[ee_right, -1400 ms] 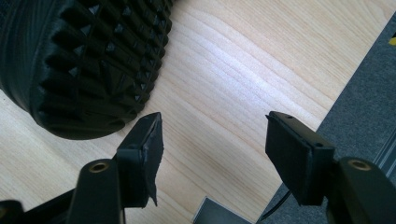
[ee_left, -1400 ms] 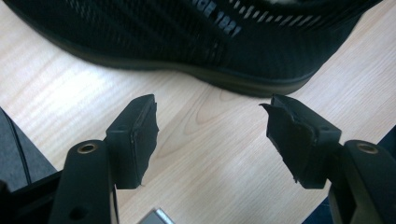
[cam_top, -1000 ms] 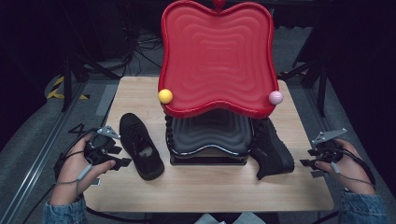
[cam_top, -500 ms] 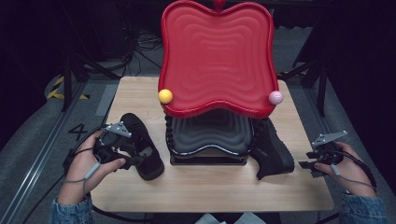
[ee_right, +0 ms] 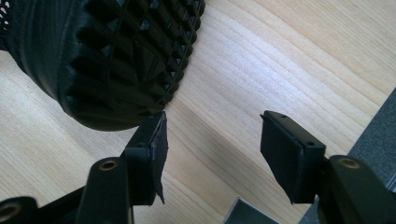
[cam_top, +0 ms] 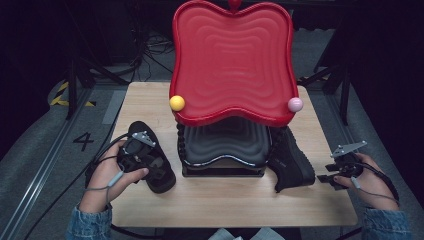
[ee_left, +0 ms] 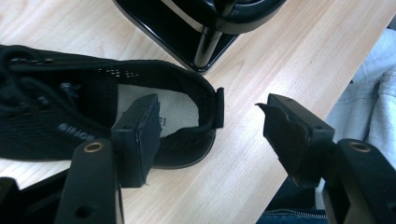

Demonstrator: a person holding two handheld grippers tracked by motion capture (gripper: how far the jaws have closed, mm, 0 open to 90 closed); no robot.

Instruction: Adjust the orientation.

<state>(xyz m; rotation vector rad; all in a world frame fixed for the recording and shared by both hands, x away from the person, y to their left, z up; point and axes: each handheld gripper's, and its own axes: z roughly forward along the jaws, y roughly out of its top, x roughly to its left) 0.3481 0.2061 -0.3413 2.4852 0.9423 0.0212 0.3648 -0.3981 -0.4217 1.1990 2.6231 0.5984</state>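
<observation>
While the right hand waits at the near right corner of the bench [cam_top: 150, 100], the left tongs [cam_top: 137, 155] have slid in from the bench's left edge and now hang over the heel end of the left shoe [cam_top: 155, 162], which lies flat just left of the black rack [cam_top: 222, 150] under the red tray [cam_top: 232, 60]; their jaws have just been opening, so I take this as the reach for that shoe, with no grip made yet; the right shoe [cam_top: 290, 162] leans on its side against the rack's right flank, and the right tongs [cam_top: 336, 172] sit just beside its sole.

Seen along the left tongs [ee_left: 212, 130], what the high camera hides comes plain: the shoe [ee_left: 60, 112] has its heel collar between the spread jaws, one pad over the pale insole, the other out over bare wood, neither seeming to press, though the inner pad's contact is hard to judge.

From the right tongs [ee_right: 212, 135], the jaws stand wide apart and empty; the ridged sole of the right shoe [ee_right: 107, 60] lies just beyond the left pad.
</observation>
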